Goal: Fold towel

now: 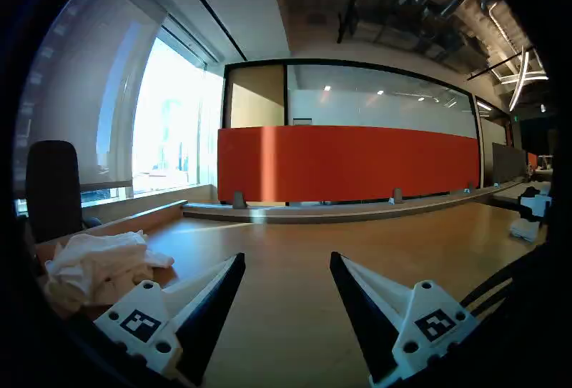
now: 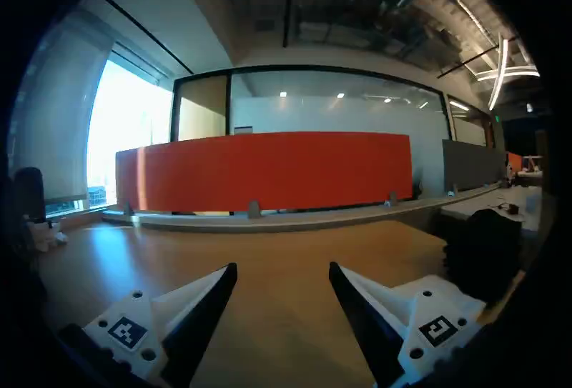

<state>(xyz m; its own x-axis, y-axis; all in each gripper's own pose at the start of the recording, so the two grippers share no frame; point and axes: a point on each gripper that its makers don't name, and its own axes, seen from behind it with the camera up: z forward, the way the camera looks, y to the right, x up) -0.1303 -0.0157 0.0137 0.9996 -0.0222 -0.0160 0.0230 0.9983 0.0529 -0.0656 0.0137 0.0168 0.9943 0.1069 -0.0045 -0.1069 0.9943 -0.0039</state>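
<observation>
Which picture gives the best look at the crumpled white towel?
The left gripper view: the towel lies close by, a crumpled white heap on the wooden table, left of the open left gripper. The right gripper view has a small white shape at its far left edge, too small to identify.

Blown-out window (image 1: 168,123) glare, dim edges, fisheye warp
</observation>
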